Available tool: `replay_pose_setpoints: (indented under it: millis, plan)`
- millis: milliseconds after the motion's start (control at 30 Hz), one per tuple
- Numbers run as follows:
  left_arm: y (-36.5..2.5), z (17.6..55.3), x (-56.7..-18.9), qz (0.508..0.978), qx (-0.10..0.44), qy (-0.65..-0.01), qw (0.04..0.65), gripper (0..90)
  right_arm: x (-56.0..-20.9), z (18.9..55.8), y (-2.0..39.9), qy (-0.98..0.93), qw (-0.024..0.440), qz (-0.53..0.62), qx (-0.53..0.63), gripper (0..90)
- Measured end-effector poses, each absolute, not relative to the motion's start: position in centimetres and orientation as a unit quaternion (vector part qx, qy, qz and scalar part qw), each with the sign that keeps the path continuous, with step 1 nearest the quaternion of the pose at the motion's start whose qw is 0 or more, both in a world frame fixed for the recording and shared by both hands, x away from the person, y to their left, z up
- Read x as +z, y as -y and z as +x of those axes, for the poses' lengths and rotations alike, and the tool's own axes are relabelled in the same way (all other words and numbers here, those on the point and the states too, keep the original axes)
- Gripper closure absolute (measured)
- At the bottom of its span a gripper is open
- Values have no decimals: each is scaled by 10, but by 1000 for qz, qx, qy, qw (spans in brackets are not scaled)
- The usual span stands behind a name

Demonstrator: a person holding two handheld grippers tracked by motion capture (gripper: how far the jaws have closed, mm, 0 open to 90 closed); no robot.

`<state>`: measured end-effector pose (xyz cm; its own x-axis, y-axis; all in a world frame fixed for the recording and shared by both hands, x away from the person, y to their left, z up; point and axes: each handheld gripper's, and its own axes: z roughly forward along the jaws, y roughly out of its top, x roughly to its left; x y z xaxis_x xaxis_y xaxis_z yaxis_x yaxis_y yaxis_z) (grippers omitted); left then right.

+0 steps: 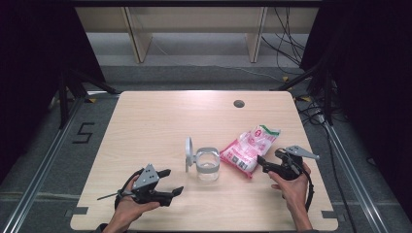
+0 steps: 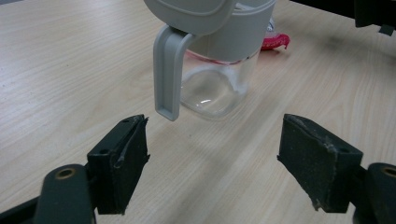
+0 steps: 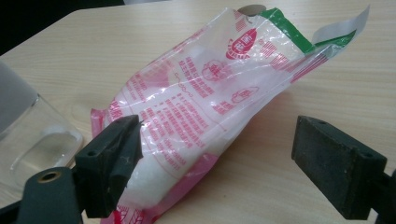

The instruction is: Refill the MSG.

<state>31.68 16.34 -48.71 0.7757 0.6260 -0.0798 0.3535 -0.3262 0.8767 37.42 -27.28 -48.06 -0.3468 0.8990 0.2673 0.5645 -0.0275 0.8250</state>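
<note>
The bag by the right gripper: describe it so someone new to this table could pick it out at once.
On the light wooden table, look right of the middle, just beyond the right gripper. The bag lies there beside the clear jar with its grey lid open. It is the only soft thing: a crinkly clear packet printed pink, white grains inside, a green strip at its far end.

The left gripper (image 1: 167, 187) lay low near the table's (image 1: 145, 121) front edge, held in the left hand (image 1: 127, 208), its 2 jaws standing wide apart. The right gripper (image 1: 262, 162), gripped by the right hand (image 1: 293, 186) farther along that edge, also had both jaws spread wide.
</note>
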Motion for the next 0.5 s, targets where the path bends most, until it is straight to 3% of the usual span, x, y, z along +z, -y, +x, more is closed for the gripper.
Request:
replay_pose_setpoints:
  millis: [33, 433, 500]
  plan:
    - [-162, 316, -487, 798, 133, -306, 503, 231, -483, 377, 275, -682, 195, 531, 464, 167]
    - [-165, 317, -486, 798, 139, -307, 500, 232, -482, 391, 277, -679, 208, 529, 464, 170]
    - [-164, 317, -487, 795, 135, -310, 503, 232, -483, 391, 274, -657, 185, 545, 486, 180]
